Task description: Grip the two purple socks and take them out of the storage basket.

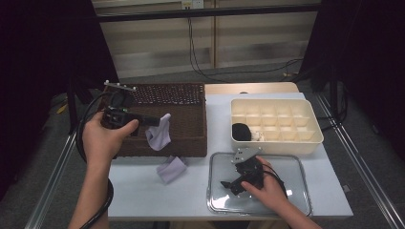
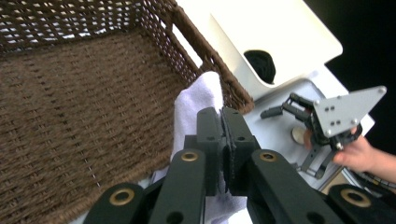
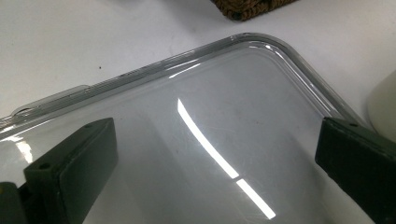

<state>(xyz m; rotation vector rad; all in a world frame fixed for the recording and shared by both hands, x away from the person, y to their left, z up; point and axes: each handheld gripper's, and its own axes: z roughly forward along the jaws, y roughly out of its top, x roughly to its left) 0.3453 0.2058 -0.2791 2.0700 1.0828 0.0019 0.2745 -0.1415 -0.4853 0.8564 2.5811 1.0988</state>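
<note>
Cloth (image 1: 159, 134) | left claw (image 1: 154, 121) level over basket (image 1: 191, 129), clamping it | right claw (image 1: 228, 184) spread on tray (image 1: 296, 164)

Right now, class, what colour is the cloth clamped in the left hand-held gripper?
Pale lilac, almost white. The cloth shows best in the high view, hanging from the left hand-held gripper over the basket.

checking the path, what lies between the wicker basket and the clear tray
High view: a pale folded cloth on the table, just below the basket and left of the tray.
</note>
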